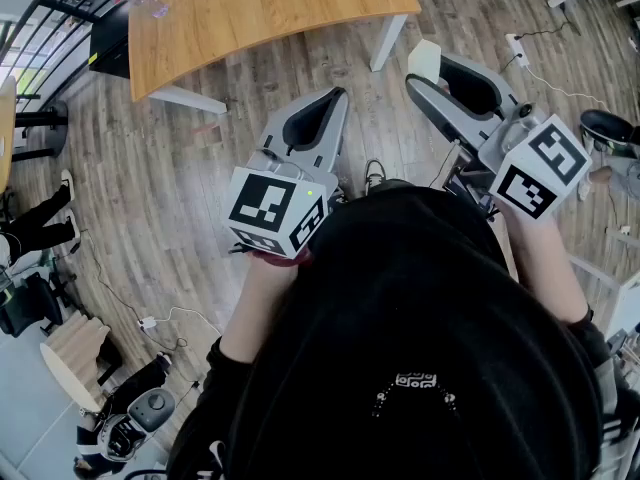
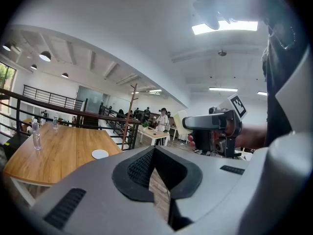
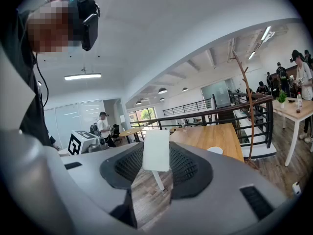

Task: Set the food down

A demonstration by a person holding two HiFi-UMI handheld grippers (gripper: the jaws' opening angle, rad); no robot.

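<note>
table (image 1: 250, 18): ahead, left | left tool (image 1: 338, 96): beside right tool (image 1: 426, 70) | block (image 1: 422, 56): between right tool's tips

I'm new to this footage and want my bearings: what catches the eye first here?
A pale flat food piece stands out, clamped in the right hand-held gripper above the wood floor. The left hand-held gripper beside it is shut and empty. A wooden table lies ahead, to the left.

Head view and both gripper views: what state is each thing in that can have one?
left gripper: fingers together, empty.
right gripper: fingers shut on the pale food piece.
pale food piece: held in the air, not yet set down.
bottle: upright on the wooden table.
</note>
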